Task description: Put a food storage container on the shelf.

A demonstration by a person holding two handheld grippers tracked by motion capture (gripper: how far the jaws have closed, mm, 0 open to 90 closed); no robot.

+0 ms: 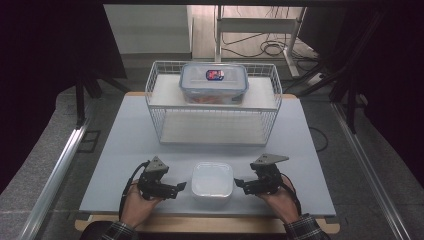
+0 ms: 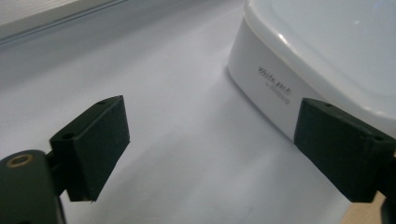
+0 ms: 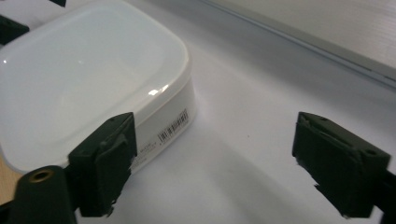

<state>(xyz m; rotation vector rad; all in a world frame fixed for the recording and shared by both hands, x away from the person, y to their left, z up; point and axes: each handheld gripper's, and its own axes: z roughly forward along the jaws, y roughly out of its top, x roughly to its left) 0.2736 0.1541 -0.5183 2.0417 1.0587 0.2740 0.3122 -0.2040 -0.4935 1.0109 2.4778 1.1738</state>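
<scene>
Two black two-jaw grippers flank a square white lidded plastic container (image 1: 212,181) near the grey table's (image 1: 125,150) 6 o'clock edge. The left gripper (image 1: 181,186) sits at its 9 o'clock, the right gripper (image 1: 239,183) at 3 o'clock; both have fingers spread apart, holding nothing.

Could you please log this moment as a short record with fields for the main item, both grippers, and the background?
main item: white lidded container, near table edge, between the grippers
left gripper: open, beside container's left side, not gripping
right gripper: open, beside container's right side, not gripping
background: wire rack holding a clear container with blue lid on its upper shelf
surface: grey table
</scene>
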